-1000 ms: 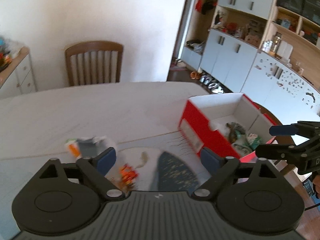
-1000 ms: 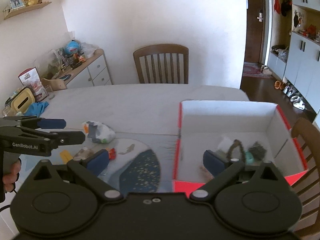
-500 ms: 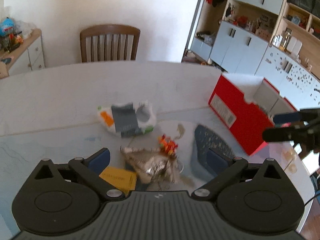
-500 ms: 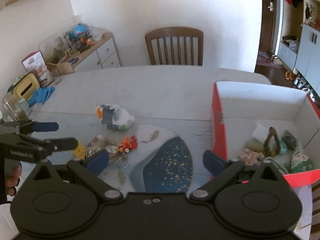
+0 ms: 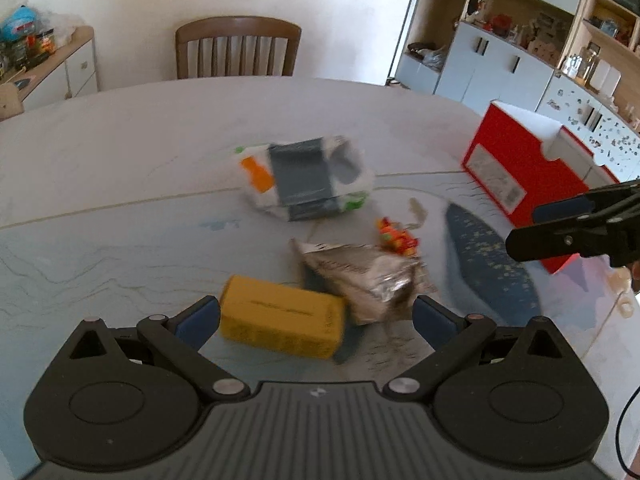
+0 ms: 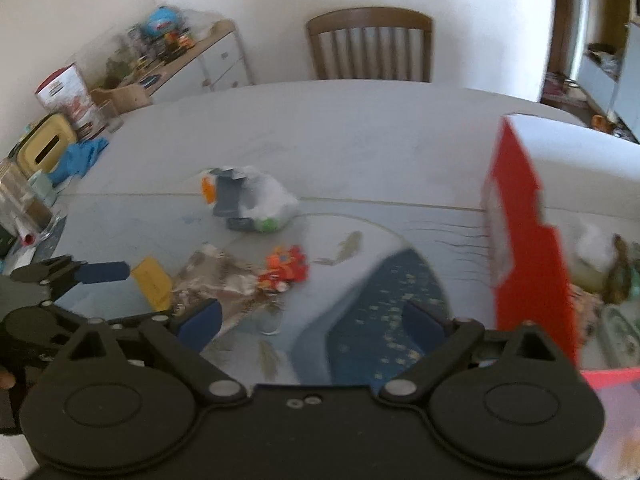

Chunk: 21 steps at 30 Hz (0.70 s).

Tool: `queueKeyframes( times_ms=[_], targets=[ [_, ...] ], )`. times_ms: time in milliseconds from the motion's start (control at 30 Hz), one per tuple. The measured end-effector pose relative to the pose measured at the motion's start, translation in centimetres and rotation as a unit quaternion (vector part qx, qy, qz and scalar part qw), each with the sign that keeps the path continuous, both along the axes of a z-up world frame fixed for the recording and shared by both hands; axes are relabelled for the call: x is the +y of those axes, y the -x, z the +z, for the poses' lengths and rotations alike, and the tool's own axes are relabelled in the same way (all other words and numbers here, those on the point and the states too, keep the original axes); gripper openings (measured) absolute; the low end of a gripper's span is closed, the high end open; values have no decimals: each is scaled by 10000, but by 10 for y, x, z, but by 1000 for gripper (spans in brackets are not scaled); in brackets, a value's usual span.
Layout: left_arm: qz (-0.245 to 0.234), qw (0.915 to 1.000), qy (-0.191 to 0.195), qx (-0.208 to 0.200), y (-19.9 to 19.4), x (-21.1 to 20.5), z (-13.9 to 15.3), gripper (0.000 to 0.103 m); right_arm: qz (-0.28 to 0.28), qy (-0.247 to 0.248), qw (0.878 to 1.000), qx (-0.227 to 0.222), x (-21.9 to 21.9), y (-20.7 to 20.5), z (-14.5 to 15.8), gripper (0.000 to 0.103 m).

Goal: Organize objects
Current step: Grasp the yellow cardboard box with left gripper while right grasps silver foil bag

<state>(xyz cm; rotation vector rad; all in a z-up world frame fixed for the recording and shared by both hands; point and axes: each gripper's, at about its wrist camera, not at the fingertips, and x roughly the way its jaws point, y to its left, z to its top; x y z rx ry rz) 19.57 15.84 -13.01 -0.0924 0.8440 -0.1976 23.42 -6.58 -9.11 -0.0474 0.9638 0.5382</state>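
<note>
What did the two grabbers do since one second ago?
Both swung left, away from the red box toward the loose things. The left gripper came down close over the yellow box and the silver foil packet. The right gripper left the box and now faces the table. Both are open as before; nothing was grabbed. The things on the table have not moved.
</note>
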Motion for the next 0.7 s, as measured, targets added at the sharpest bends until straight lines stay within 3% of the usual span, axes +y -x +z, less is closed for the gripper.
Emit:
queueKeyframes(
  times_ms=[233,333,500,700],
  targets=[
    [-125,9996,-255,-51,0,7,-18,103,519,65,9986,117,46,-4,-13,92],
    [-169,9992,-349,-118,-1,6,-23,103,665,135,9975,207,61,-6,-19,84],
    [-191,9985,-478,-204,-2,4,-28,102,854,301,9957,177,78,-6,-27,81],
    [-223,9976,-587,-295,-2,1,-31,94,1051,474,9932,130,93,-9,-34,72]
  ],
)
